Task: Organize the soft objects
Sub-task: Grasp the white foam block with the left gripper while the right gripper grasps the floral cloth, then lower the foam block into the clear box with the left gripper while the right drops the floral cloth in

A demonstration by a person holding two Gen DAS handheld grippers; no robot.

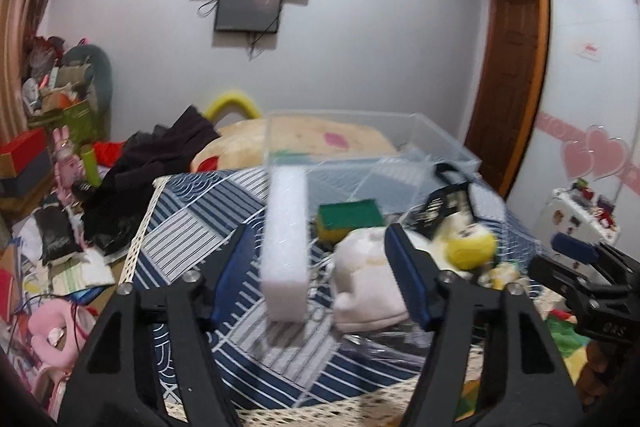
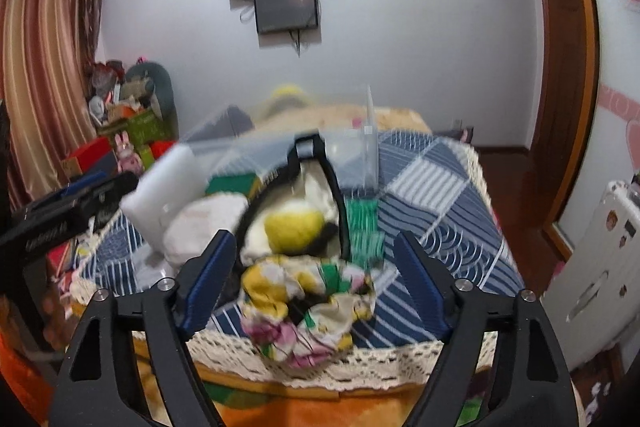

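In the left wrist view, a white foam block point(image 1: 286, 247) stands upright between the fingers of my left gripper point(image 1: 320, 275). The jaws are open, with gaps on both sides of the block. Right of the block lie a white plush point(image 1: 368, 291), a green-and-yellow sponge point(image 1: 348, 219) and a yellow-and-white plush point(image 1: 470, 247). In the right wrist view, my right gripper point(image 2: 316, 283) is open around a crumpled floral cloth point(image 2: 308, 303) at the table's near edge, without pressing it. Behind the cloth are the yellow-and-white plush point(image 2: 294, 227), the foam block point(image 2: 168, 195) and my left gripper point(image 2: 92, 195).
A blue-and-white patchwork cloth with a lace hem point(image 2: 432, 195) covers the small table. A clear plastic box point(image 1: 360, 147) stands at its far side, and a black basket point(image 2: 316, 163) lies among the soft things. Clutter fills the floor at left point(image 1: 60, 227). A door point(image 1: 512, 87) is at right.
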